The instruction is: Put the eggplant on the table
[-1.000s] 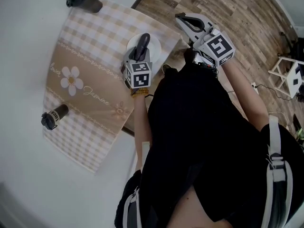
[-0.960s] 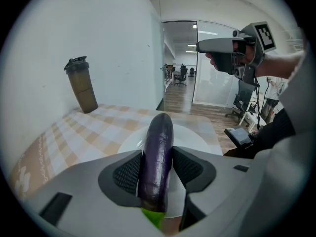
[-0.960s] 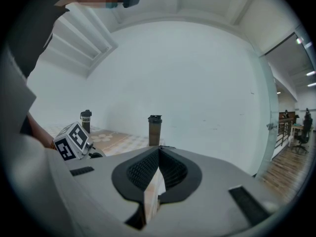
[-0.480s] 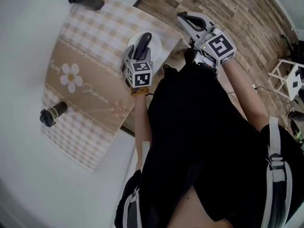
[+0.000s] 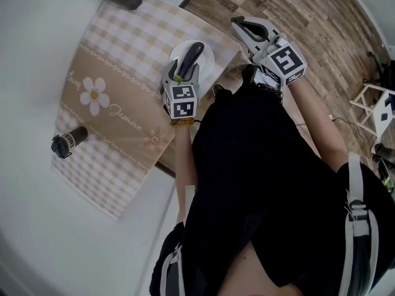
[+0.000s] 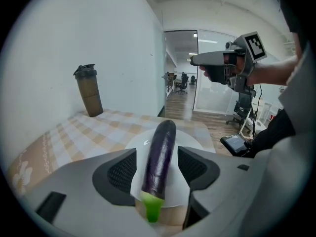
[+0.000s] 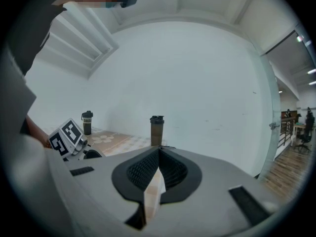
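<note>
The left gripper's jaws have just been opening and stand wide, clear of the eggplant lying between them on the plate near the tablecloth's edge, so a crooked pull-back could clip it and roll it off, while the right gripper hangs closed and empty.

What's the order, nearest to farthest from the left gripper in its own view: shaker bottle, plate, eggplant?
1. The eggplant, between the jaws of the left gripper, which have just been opening.
2. The plate, directly under the eggplant.
3. The shaker bottle, upright, far back left.
</note>
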{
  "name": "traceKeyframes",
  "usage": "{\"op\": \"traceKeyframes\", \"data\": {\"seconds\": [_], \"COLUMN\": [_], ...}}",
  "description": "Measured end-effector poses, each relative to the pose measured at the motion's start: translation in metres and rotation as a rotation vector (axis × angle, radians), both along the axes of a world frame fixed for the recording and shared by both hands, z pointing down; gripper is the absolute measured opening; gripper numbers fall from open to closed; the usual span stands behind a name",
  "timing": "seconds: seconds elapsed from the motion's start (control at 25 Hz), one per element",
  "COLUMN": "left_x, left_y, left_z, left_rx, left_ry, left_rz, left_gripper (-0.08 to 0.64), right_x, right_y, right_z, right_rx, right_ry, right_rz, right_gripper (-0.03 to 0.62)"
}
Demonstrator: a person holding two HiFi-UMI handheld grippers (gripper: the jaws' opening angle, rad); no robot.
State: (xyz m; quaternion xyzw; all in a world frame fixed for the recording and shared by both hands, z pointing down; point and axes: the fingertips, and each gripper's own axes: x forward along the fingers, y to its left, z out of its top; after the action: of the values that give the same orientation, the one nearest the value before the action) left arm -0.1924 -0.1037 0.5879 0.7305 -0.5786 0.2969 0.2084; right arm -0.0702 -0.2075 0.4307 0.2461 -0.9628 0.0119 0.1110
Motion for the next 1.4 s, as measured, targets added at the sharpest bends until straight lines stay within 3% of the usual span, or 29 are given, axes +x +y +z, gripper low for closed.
{"op": "traceKeyframes", "data": {"seconds": [0.24,0.48,0.92,1.4], "left_x": [-0.020,-0.042,-0.071,-0.081], "left_y": [0.002,-0.001,0.006,0.021], "left_z": [-0.033,-0.090,-0.180,-0.240], "left_rx": [0.063,0.198,0.460,0.661], "left_ry": [0.036,0.073,0.033,0.016], "left_rz": [-0.074,-0.160,-0.279,-0.341], "left_gripper": [0.275,0.275,0.275,0.252], "right_x": [-0.014,-0.032,-0.072,-0.102], "right_y": [0.002,0.004,0.018,0.055], "right_z": [-0.002,-0.013,-0.070,-0.139], "right_rx": [0.005,0.021,0.116,0.241], "right_ry": [-0.008,-0.022,-0.101,-0.177], "right_rz": [-0.037,-0.073,-0.170,-0.276], "right_gripper": [0.002,0.002,0.002,0.001]}}
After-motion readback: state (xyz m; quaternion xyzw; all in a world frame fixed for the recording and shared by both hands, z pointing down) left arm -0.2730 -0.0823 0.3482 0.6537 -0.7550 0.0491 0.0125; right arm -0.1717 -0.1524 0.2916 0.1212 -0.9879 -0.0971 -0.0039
